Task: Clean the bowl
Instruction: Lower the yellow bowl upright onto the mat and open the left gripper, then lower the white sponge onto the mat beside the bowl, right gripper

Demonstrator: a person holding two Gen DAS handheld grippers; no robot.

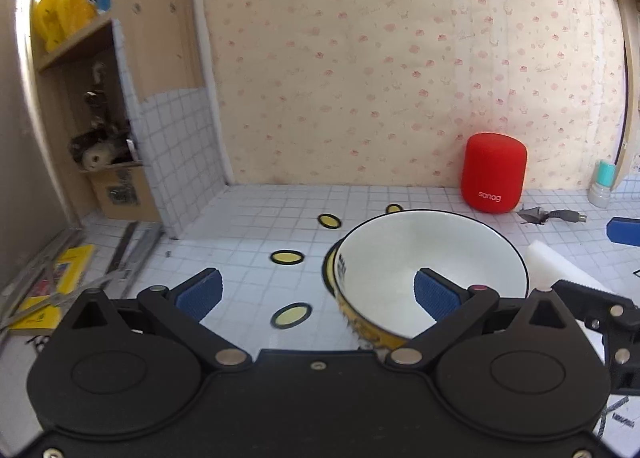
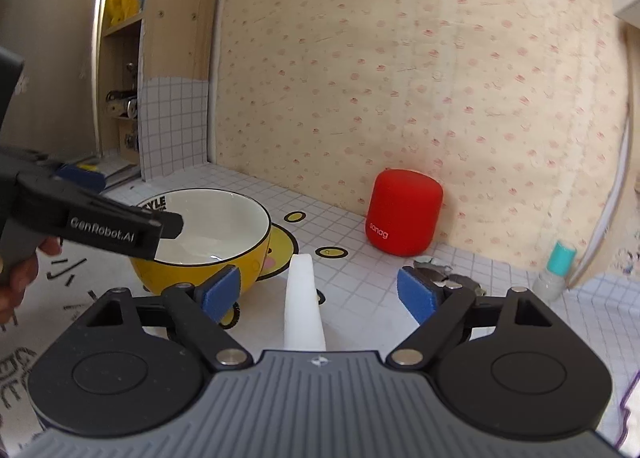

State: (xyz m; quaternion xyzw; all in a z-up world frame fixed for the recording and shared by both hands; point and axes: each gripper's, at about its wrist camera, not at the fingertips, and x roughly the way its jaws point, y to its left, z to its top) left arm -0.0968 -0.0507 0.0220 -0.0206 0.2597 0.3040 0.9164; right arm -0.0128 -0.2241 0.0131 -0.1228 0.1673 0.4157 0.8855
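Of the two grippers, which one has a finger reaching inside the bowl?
The left gripper: one blue-padded finger sits inside the yellow bowl and the other outside its wall. The right gripper stands open around the white sponge, beside the bowl.

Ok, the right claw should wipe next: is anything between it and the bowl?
Nothing visible lies between the right claw and the bowl; only a finger of the left claw reaches over its rim.
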